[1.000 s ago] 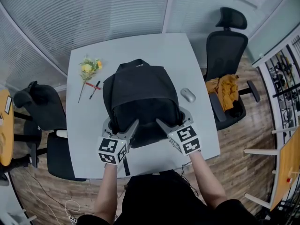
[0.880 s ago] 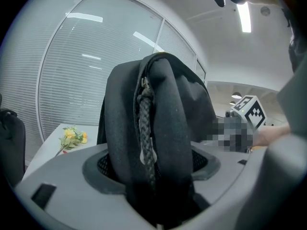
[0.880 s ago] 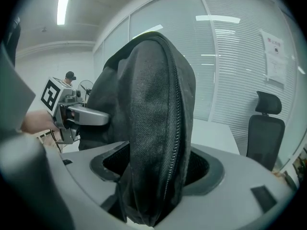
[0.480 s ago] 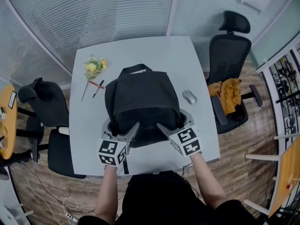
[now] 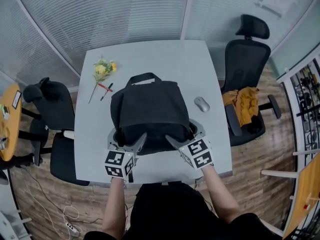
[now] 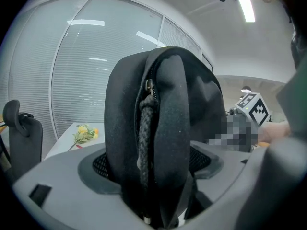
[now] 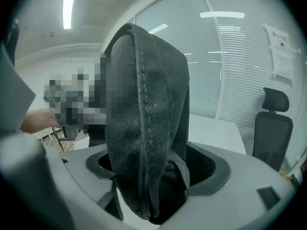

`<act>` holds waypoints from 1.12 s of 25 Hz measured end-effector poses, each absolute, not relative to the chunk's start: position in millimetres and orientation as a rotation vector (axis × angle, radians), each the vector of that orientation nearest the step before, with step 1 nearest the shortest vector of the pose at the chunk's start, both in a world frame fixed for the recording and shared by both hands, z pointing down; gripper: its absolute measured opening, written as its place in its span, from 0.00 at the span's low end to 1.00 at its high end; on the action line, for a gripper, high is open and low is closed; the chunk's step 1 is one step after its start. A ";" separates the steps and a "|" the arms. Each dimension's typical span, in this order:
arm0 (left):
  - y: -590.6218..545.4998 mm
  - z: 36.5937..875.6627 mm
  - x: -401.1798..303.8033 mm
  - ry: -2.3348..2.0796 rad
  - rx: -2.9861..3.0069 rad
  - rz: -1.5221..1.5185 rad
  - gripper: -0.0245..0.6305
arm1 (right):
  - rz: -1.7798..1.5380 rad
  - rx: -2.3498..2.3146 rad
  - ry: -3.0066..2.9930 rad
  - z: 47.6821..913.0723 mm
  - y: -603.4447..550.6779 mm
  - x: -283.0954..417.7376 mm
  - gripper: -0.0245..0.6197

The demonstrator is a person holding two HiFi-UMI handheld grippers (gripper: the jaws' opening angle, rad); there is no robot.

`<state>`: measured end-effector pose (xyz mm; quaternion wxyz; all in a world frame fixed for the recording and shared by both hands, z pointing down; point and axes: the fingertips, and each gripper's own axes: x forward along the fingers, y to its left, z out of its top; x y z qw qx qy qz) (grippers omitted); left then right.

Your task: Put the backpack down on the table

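Note:
A black backpack point(image 5: 148, 110) stands upright on the pale grey table point(image 5: 150, 54), its carry handle at the far side. My left gripper point(image 5: 126, 139) straddles its near left corner, and my right gripper point(image 5: 186, 134) its near right corner. Both sets of jaws are opening. In the left gripper view the bag's zipped edge point(image 6: 153, 143) stands between the pads, and the far pad shows free. In the right gripper view the backpack's seamed edge point(image 7: 146, 147) stands between the jaws with dark gaps on both sides. The bag's base is hidden behind the grippers.
A yellow flower point(image 5: 102, 70) and a red-and-black pen point(image 5: 105, 90) lie left of the bag. A grey mouse point(image 5: 201, 104) lies to its right. One black chair point(image 5: 245, 69) holds an orange cloth point(image 5: 241, 104); another chair point(image 5: 47, 109) stands at the table's left.
Both grippers' jaws have spread wider around the bag's near corners and drawn slightly back toward me. The backpack stays standing on the table.

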<state>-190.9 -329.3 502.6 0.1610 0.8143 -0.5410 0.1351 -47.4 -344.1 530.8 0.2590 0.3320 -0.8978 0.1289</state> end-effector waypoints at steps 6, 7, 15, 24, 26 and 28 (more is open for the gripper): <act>-319.5 504.1 -192.0 -1.588 2.294 0.418 0.64 | 0.337 0.866 -2.454 529.2 -336.7 -45.4 0.68; -317.0 504.1 -192.4 -1.596 2.290 0.424 0.64 | 0.334 0.860 -2.458 528.7 -335.2 -45.0 0.68; -302.8 499.0 -199.3 -1.676 2.243 0.436 0.64 | 0.321 0.818 -2.483 524.1 -328.4 -43.9 0.69; -278.8 490.0 -202.7 -1.779 2.180 0.447 0.64 | 0.295 0.780 -2.533 511.7 -316.3 -36.3 0.68; -272.1 488.9 -199.6 -1.793 2.170 0.450 0.64 | 0.291 0.775 -2.544 509.5 -312.5 -32.8 0.68; -264.5 488.6 -195.4 -1.805 2.162 0.454 0.64 | 0.288 0.771 -2.555 507.8 -307.7 -29.4 0.66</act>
